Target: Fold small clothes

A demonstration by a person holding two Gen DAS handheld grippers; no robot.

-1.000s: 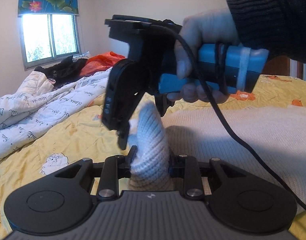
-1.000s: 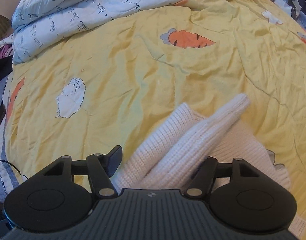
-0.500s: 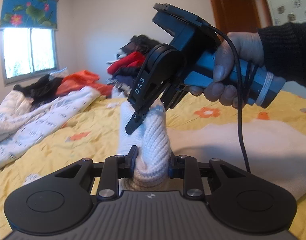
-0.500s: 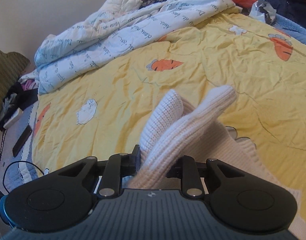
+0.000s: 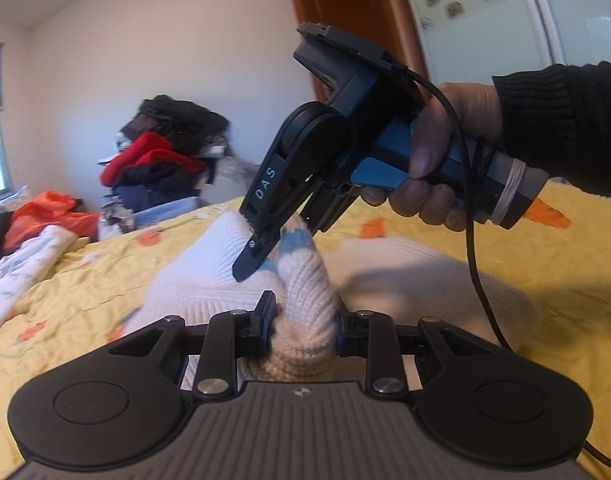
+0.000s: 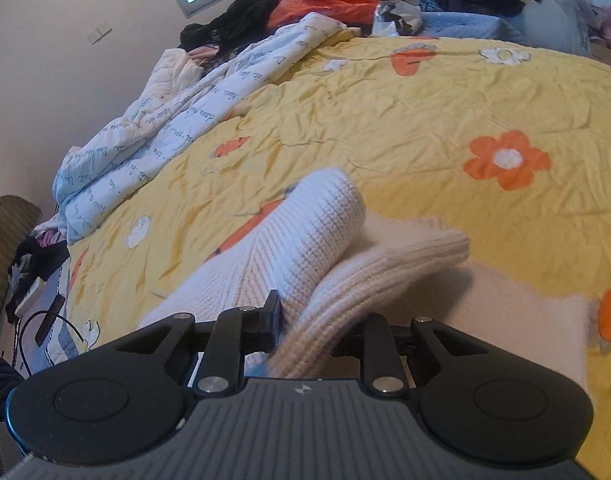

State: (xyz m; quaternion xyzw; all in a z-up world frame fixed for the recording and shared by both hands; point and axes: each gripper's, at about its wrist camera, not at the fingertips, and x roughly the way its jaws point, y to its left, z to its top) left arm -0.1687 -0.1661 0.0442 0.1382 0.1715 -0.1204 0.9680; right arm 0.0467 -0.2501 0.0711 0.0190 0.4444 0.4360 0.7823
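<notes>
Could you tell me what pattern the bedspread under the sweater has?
The bedspread is yellow with orange flowers and carrots, clearest in the right wrist view.

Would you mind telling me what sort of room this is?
Most likely a lived-in bedroom: a yellow quilted bedspread covers a bed, a printed duvet lies bunched along it, and a heap of clothes is piled by the wall.

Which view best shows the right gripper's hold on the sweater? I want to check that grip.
The left wrist view: it shows the whole right gripper from outside, fingers closed on a bunched fold of the white sweater. The right wrist view shows only its own fingers with knit between them.
</notes>
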